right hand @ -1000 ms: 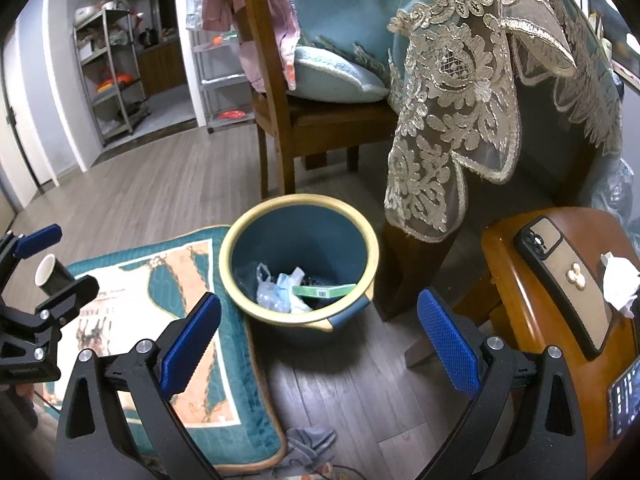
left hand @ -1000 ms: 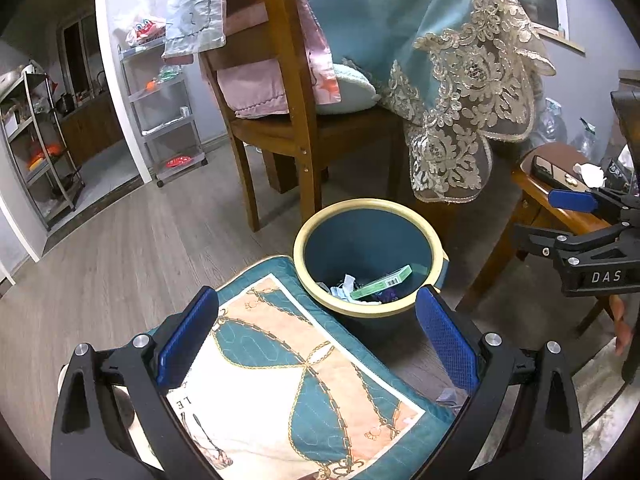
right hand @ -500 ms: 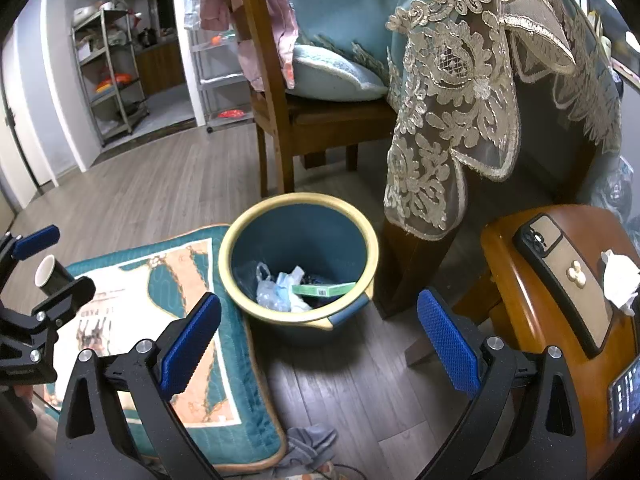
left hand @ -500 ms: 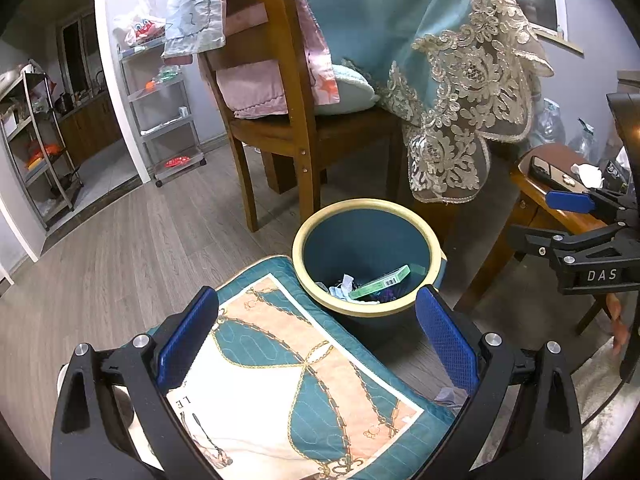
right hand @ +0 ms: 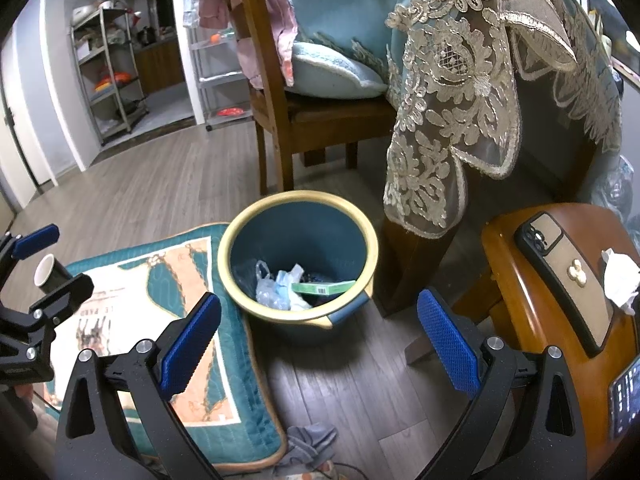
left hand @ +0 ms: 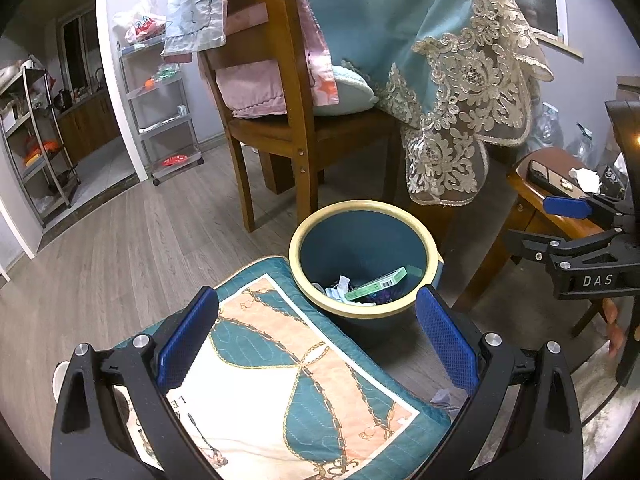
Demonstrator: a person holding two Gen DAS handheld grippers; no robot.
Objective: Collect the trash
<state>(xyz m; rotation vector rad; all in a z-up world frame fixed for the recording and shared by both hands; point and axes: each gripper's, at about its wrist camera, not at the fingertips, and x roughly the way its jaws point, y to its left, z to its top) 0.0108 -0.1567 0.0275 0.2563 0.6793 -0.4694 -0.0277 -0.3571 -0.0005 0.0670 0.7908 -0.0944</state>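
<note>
Right wrist view shows my right jaws [right hand: 318, 344] wide and empty, the bin [right hand: 298, 200] framed between them, crumpled tissue [right hand: 620, 280] right of them probably next; left jaws [left hand: 316, 344] likewise wide.

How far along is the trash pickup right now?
Done: the bin already holds a green box and plastic wrappers. In hand: nothing; the left gripper and right gripper are both open and empty. Left: a crumpled tissue on the stool and a paper cup on the mat.
</note>
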